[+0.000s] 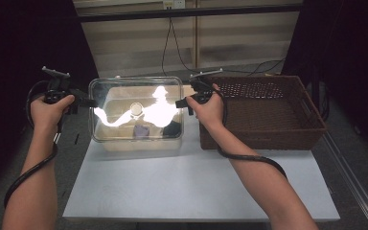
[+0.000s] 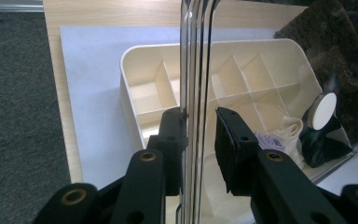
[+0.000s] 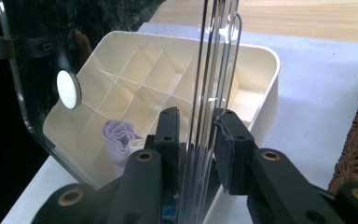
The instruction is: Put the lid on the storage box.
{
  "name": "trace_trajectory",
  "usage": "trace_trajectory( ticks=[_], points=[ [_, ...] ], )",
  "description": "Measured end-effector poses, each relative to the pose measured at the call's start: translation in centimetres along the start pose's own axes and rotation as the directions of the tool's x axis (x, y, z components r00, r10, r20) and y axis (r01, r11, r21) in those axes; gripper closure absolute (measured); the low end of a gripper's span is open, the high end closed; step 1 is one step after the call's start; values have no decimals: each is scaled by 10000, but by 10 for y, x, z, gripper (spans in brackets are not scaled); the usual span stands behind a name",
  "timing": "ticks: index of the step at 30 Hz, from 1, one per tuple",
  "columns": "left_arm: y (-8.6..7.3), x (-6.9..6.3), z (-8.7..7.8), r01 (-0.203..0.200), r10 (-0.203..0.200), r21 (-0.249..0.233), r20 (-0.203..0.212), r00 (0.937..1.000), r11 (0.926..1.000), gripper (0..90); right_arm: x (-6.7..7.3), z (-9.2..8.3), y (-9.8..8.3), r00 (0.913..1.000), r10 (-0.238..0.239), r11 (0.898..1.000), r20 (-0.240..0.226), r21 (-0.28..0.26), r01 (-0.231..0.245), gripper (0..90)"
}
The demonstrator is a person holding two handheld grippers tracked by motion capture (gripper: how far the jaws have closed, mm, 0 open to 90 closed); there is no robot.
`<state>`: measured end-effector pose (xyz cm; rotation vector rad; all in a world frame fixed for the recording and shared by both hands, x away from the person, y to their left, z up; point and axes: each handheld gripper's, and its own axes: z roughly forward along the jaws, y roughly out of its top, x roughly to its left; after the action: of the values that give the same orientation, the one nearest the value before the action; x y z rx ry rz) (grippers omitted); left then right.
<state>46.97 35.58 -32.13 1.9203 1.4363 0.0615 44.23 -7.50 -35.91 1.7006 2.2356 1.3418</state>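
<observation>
We are finding no brand, label or readable writing anywhere; the only mark is a plain white round knob (image 2: 324, 111) on the clear lid (image 1: 136, 86).

From the high view we are seeing the whole layout: the lid is being held just over the cream divider box (image 1: 139, 141), which is sitting on the white table (image 1: 196, 187), with a brown wicker basket (image 1: 268, 112) just beside it on the right. Glare is washing out much of the lid there.

The gripper views are giving us what the glare hides: the box's compartments, a pale lilac cloth (image 3: 119, 133) rolled in one of them, a cream cloth (image 2: 291, 130) next to it and a dark item (image 2: 324, 142) under the knob.

With the left gripper (image 1: 84, 101) we are straddling the lid's left rim; in the left gripper view its jaws are standing on either side of the clear edge, the left pad against it, and we cannot tell whether the right pad is touching. The right gripper (image 1: 183, 103) is sitting the same way on the right rim, jaws narrowly spread around the stacked clear edge.
</observation>
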Motion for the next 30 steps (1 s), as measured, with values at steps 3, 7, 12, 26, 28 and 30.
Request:
trace_trajectory(
  ticks=[3, 7, 12, 26, 28, 30],
  points=[
    [0, 3, 2, 139, -139, -110, 10, 9999, 9998, 725, 1, 1, 1, 10000, 18, 10000, -36, 3, -18, 728],
    [1, 6, 4, 134, -134, -16, -31, 9999, 9999, 723, 1, 4, 1, 10000, 19, 10000, -33, 46, -19, 727],
    [3, 8, 7, 68, -67, 19, -81, 9999, 10000, 723, 1, 6, 1, 10000, 87, 9999, -33, 54, -87, 721],
    [4, 12, 19, 145, -143, 151, -119, 9998, 9998, 712, -1, 11, 1, 9998, 76, 9998, 186, 154, -79, 691],
    [4, 13, 20, 149, -147, 106, -139, 9998, 9998, 708, -1, 12, 1, 9998, 72, 9999, 163, 143, -75, 687],
    [3, 14, 21, 226, -224, 139, -98, 9997, 9996, 708, -2, 12, 1, 9998, 76, 9999, 157, 142, -78, 685]
  ],
)
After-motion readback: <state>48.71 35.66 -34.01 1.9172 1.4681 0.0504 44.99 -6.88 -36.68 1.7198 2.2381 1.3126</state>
